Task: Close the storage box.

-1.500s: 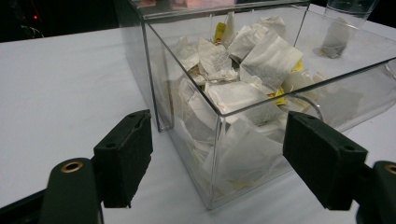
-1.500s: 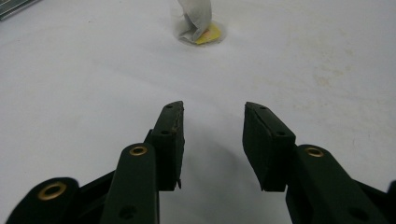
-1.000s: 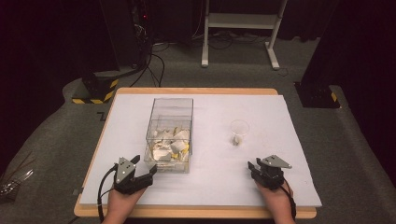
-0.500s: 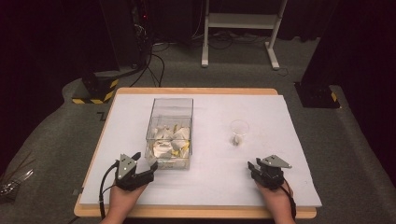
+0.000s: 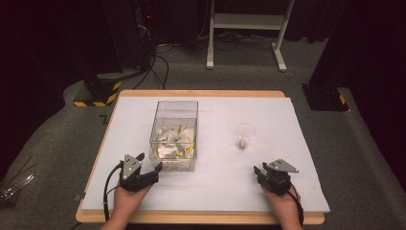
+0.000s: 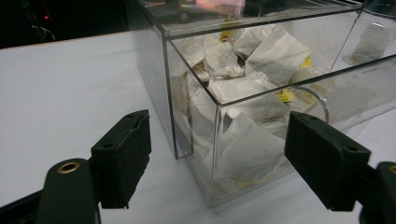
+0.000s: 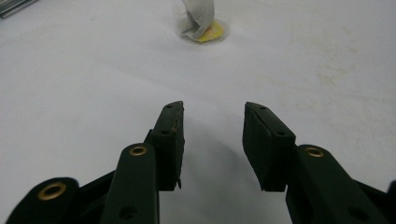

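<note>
Your counter (image 5: 287,191) is one big white sheet, and on it sits the clear box (image 5: 174,135) stuffed with tea bags (image 6: 243,93), right in front of your left gripper (image 5: 143,163). Its jaws are wide open with nothing in them, and in the left gripper view the near corner of the box sits between them. Farther right there's the small clear cup (image 5: 245,136) with one tea bag (image 7: 200,21) inside, well apart from your right gripper (image 5: 261,173), which rests low on the sheet with jaws open and empty.

Honestly, the risk looks like that box corner: push in at this angle and you'd probably shove the box instead of reaching over its wall. The cup looks light too, so a sideways bump could tip it.
</note>
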